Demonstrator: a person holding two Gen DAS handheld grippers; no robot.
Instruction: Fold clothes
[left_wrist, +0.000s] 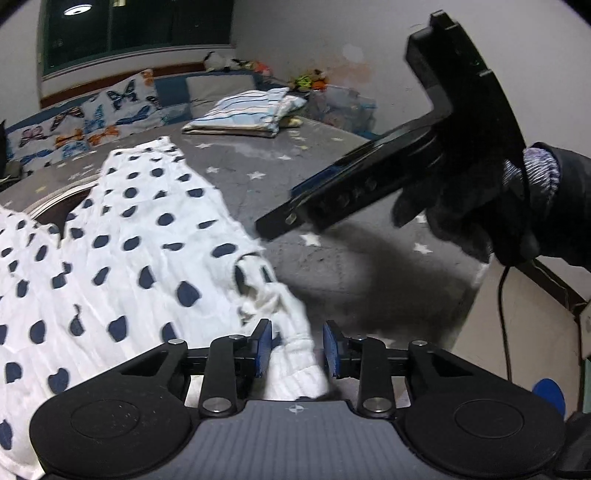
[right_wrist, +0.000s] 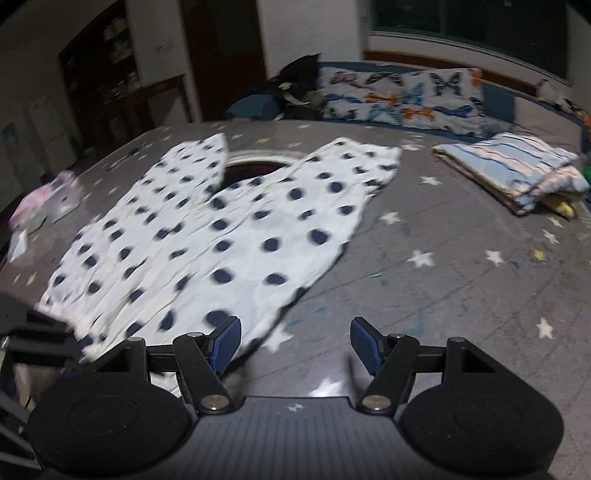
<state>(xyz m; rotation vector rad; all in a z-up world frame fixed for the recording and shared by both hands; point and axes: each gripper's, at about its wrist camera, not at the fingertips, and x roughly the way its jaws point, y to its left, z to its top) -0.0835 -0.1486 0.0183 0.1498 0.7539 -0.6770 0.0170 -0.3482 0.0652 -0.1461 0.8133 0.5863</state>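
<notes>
Blue ribbed pads line both tools we hold. Left gripper (left_wrist: 297, 349): jaws partly apart, a white fold of the polka-dot garment (left_wrist: 140, 254) lying between them; the left pad touches the cloth, a gap shows at the right pad, so we count no firm pinch. Right gripper (right_wrist: 295, 345): jaws spread wide, nothing between them, hovering over the bedsheet (right_wrist: 443, 295) just beside the garment's near edge.

Polka-dot garment: white with navy dots, spread flat on the grey star-print bedsheet, neck opening toward the far side. In the left view, the right tool's black body is held by a gloved hand (left_wrist: 461, 221) above the sheet.

Further out: folded striped cloth (right_wrist: 517, 170) well apart to the right; butterfly-print pillow (right_wrist: 406, 98) at the headboard side; small toys (left_wrist: 306, 79) by the wall.

Writing: we can read no brand, label or lettering anywhere.
</notes>
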